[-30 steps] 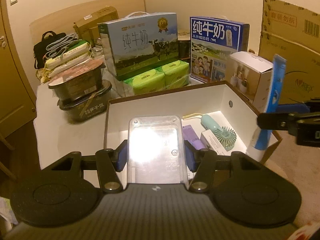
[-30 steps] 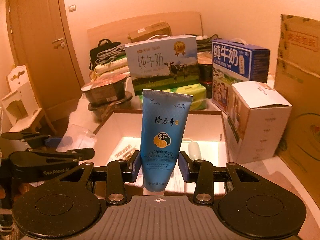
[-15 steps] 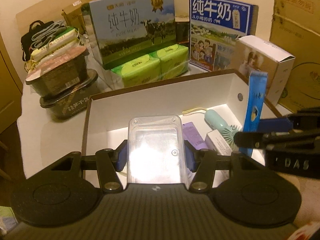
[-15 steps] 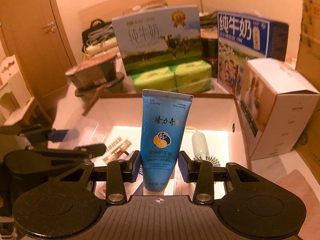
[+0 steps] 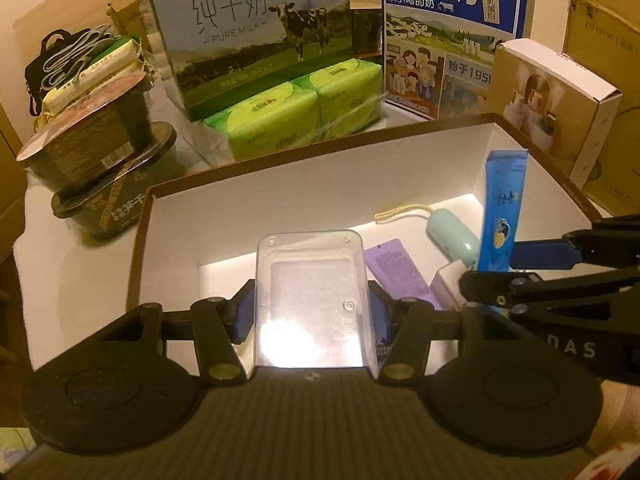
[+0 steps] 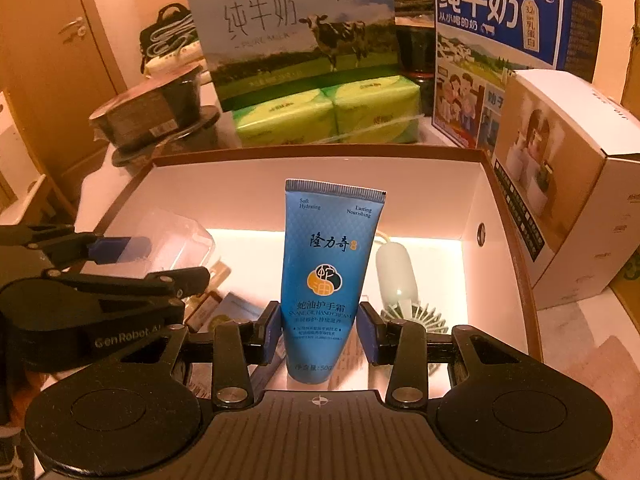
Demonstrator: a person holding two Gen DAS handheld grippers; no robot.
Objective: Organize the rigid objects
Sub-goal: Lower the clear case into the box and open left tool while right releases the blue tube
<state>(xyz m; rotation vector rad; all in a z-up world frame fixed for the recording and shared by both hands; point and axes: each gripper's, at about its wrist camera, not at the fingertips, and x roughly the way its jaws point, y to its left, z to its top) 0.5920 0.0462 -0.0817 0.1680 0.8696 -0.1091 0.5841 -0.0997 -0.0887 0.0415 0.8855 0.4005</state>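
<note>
My left gripper [image 5: 310, 314] is shut on a clear plastic case [image 5: 312, 296], held over the left half of the white open box [image 5: 304, 184]. My right gripper [image 6: 319, 332] is shut on a blue hand cream tube [image 6: 330, 264], standing upright above the same box [image 6: 280, 184]. In the left wrist view the tube [image 5: 502, 208] and the right gripper [image 5: 524, 268] come in from the right. The right wrist view shows the left gripper [image 6: 136, 260] and the clear case [image 6: 172, 232] at the left. On the box floor lie a mint hand fan [image 5: 450, 234], a purple tube [image 5: 400, 270] and a small white carton [image 5: 448, 288].
Behind the box stand two milk cartons [image 5: 256, 28] [image 5: 452, 32], green tissue packs [image 5: 304, 108], stacked dark food bowls [image 5: 100, 152] and a white product box [image 5: 556, 100]. A brown cardboard carton [image 5: 600, 40] rises at the far right. A wooden door [image 6: 52, 64] is at the left.
Both grippers have moved forward and down toward the box, each keeping its hold. The box now fills more of both views, and the two grippers sit closer together.
</note>
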